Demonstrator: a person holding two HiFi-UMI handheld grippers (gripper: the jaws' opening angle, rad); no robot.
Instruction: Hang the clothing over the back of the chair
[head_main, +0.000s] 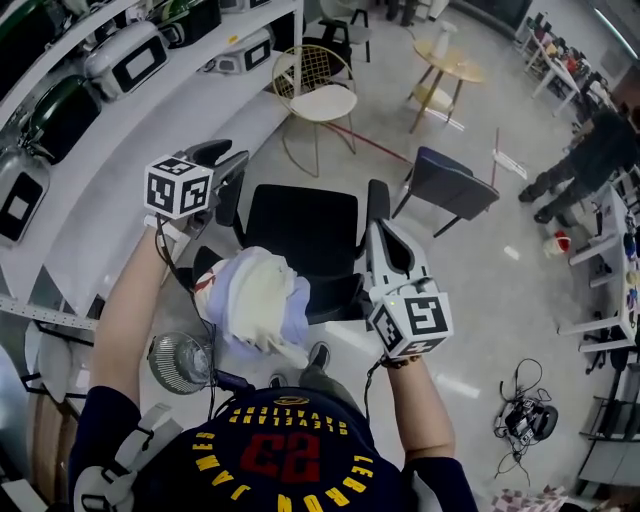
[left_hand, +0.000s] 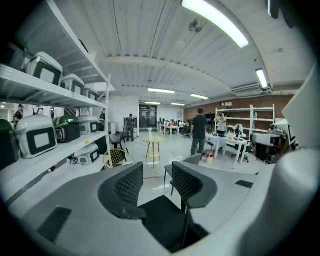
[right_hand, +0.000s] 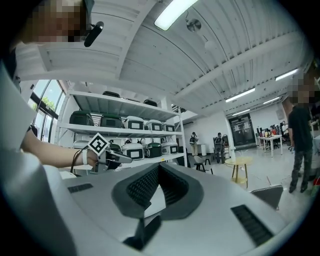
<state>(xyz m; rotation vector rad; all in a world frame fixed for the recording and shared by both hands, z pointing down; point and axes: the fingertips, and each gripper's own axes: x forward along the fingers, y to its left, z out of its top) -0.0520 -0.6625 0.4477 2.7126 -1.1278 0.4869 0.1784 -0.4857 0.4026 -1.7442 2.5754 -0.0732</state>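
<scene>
A black office chair (head_main: 300, 228) stands right in front of me, its back on my side. Over that back (head_main: 335, 298) lies the clothing (head_main: 255, 300), a bunched white and lavender garment with a red mark at its left edge. My left gripper (head_main: 225, 160) is above the chair's left armrest, up and left of the garment, open and empty. In the left gripper view the left gripper (left_hand: 154, 172) has wide-apart jaws framing the black seat (left_hand: 162, 215). My right gripper (head_main: 376, 232) hovers by the right armrest, clear of the garment. The right gripper (right_hand: 159, 170) is shut, holding nothing.
White shelves (head_main: 150, 120) with hard cases run along the left. Beyond the chair stand a gold wire chair (head_main: 315, 95), a yellow round table (head_main: 448, 62) and a dark chair (head_main: 455, 185). A small fan (head_main: 180, 362) sits at my feet, cables (head_main: 525, 415) lie right, and a person (head_main: 590, 150) stands far right.
</scene>
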